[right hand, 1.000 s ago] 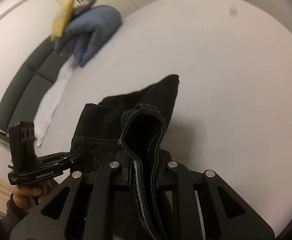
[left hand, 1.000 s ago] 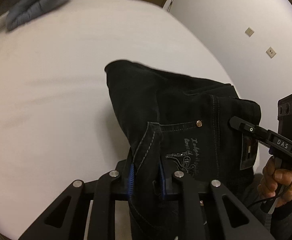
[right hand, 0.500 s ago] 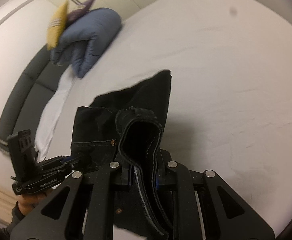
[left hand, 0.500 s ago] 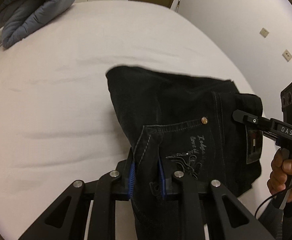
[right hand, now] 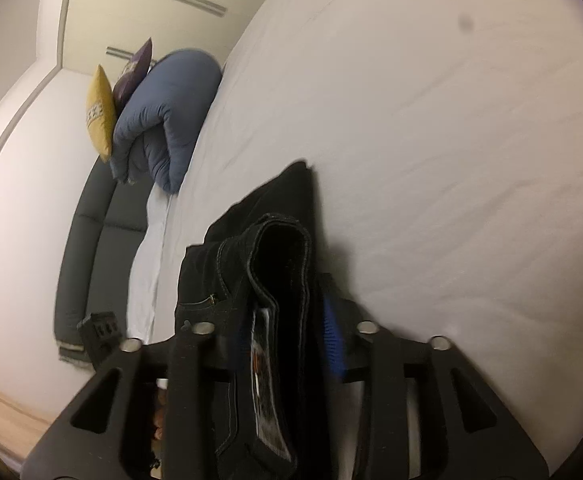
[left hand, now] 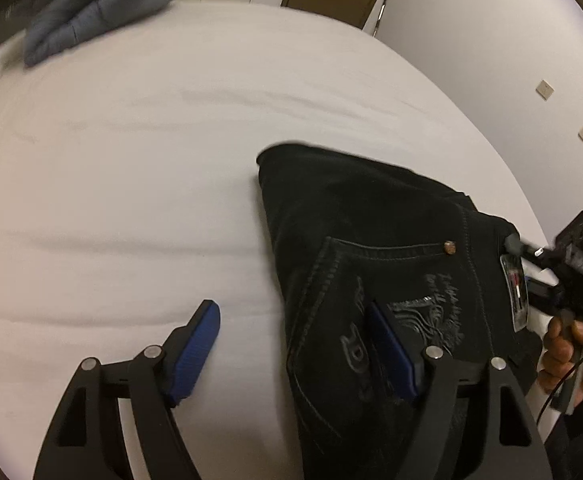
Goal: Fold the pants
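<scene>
White bed sheet (left hand: 151, 168) carries your folded black jeans (left hand: 371, 248). Both jaws have just been opening: left gripper (left hand: 295, 344) wide, straddling the near edge; right gripper (right hand: 287, 328) half-open, waistband loose between.

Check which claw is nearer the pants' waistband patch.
Right. Right claw straddles the patch; left claw sits off by the back pocket. Both have just been opening, pants loose inside each.
</scene>
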{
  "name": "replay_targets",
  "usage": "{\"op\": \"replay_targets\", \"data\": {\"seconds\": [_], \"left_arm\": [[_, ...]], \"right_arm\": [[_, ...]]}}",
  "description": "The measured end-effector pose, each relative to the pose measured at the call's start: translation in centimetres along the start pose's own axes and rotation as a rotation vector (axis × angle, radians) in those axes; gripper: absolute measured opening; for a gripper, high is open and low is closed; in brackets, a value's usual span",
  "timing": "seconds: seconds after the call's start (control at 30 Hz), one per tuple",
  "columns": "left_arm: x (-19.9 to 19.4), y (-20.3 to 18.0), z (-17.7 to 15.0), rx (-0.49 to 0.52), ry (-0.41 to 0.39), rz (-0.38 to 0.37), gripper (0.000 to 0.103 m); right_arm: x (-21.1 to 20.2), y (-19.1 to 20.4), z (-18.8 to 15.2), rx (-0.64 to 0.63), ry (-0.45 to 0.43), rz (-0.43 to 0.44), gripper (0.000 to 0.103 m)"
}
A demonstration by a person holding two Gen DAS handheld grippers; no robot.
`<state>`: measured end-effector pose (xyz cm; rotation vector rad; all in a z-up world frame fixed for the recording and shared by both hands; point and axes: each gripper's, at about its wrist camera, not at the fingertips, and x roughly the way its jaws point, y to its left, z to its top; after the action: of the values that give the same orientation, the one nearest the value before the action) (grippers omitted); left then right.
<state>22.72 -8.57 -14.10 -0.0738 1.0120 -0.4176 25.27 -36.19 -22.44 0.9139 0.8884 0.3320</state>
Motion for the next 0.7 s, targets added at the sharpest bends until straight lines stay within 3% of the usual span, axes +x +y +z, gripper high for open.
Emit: {"op": "replay_targets", "data": {"seconds": [0.03,0.13,0.23,0.33,0.37,0.43,0.5,0.6,0.7], "left_arm": [[-0.9,-0.5,-0.1,0.02,-0.023,0.007,0.077],[-5.4,-2.3,-0.7,0.071,-0.155,0.049,0.082],[-11.6,-4.7,-1.9,0.13,-0.358,0.147,0.103],[-18.9,-8.5,-4.8,0.196,-0.613,0.312,0.103],[-21.0,-8.3,-5.7,0.208,-0.653,0.357,0.103],[-24.9,-8.9,-6.5,0.21,-0.717,0.446,0.103],[-28.3,-9.8,-7.8,0.208,-0.78,0.469,0.103],[-34.3,-9.3,-9.3,0.202,-0.871,0.474,0.103],[-37.9,-8.8,-9.7,0.166,-0.86,0.435,0.103]], "right_arm": [[-1.2,0.3,-0.3,-0.006,-0.042,-0.026,0.055],[-4.1,2.3,-1.7,-0.063,-0.124,-0.115,0.061],[-7.8,6.3,-3.7,-0.204,-0.226,-0.226,0.061],[-12.7,11.2,-6.8,-0.365,-0.391,-0.301,0.067],[-14.1,12.8,-7.7,-0.408,-0.448,-0.321,0.07],[-17.3,16.6,-10.3,-0.497,-0.592,-0.348,0.089],[-20.3,20.3,-13.0,-0.559,-0.736,-0.381,0.099],[-24.0,25.1,-16.5,-0.66,-0.915,-0.389,0.103],[-26.8,29.3,-19.7,-0.738,-1.042,-0.438,0.103]]}}
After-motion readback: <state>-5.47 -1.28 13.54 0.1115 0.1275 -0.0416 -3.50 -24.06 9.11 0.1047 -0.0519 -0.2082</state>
